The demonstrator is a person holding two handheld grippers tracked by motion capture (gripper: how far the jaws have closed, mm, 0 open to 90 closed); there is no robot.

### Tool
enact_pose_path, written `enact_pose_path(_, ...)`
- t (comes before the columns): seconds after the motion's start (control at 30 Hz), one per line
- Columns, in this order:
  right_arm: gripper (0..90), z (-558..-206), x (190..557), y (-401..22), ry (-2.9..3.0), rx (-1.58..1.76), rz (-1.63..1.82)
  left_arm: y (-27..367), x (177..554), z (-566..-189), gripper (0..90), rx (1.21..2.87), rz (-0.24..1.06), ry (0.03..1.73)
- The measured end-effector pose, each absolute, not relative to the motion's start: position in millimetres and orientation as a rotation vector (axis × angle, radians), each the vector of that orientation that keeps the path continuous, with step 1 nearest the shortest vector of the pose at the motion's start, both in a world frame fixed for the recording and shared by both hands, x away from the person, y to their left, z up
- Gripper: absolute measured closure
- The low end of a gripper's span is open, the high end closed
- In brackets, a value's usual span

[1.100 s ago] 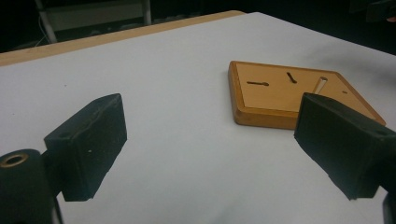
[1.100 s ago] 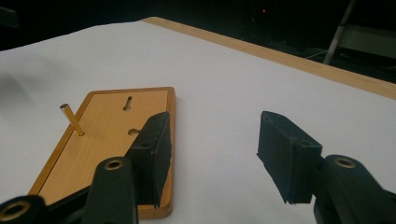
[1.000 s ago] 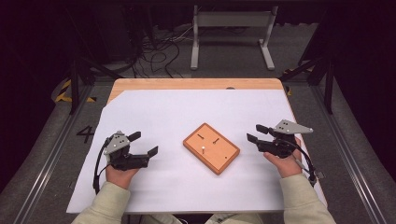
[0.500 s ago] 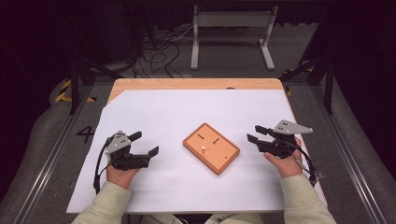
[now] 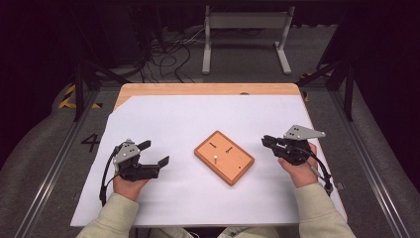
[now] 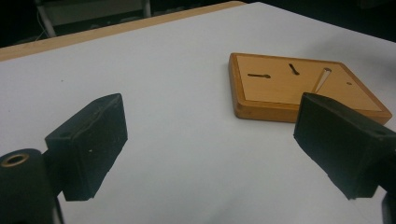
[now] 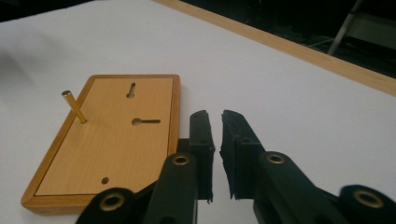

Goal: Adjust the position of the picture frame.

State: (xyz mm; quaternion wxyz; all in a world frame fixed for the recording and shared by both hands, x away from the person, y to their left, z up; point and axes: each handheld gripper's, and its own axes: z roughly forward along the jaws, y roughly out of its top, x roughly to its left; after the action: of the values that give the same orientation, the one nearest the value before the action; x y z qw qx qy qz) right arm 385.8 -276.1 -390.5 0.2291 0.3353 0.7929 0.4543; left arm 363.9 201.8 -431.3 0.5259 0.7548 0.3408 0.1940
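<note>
Flat rectangular wooden board (image 5: 224,157) with upright brass pin (image 7: 74,107), left gripper (image 5: 156,153) fingers spread, right gripper (image 7: 215,140) fingers just closed, empty

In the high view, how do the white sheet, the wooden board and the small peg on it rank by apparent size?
Largest to smallest:
1. white sheet
2. wooden board
3. peg, which looks tiny

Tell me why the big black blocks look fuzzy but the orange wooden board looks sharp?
In the left gripper view, the black jaws sit right against the camera, so they blur, while the orange wooden board lies farther off, in focus. In the right gripper view, the brass pin is crisp too. In the high view, the white table sheet is bright, the floor dark.
</note>
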Motion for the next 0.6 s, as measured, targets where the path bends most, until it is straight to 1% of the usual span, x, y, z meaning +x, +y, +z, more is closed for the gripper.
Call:
enact_pose_path(0.07, 90.0, -391, 389, -274, 2.2, 0.945, 1.219, 202, 364, -432, 10.3, 1.811, 0.462, 0.82)
enact_pose_path(0.6, 90.0, -404, 423, -242, 2.36, 0.974, 1.083, 199, 366, -433, 11.0, 1.833, 0.453, 0.824)
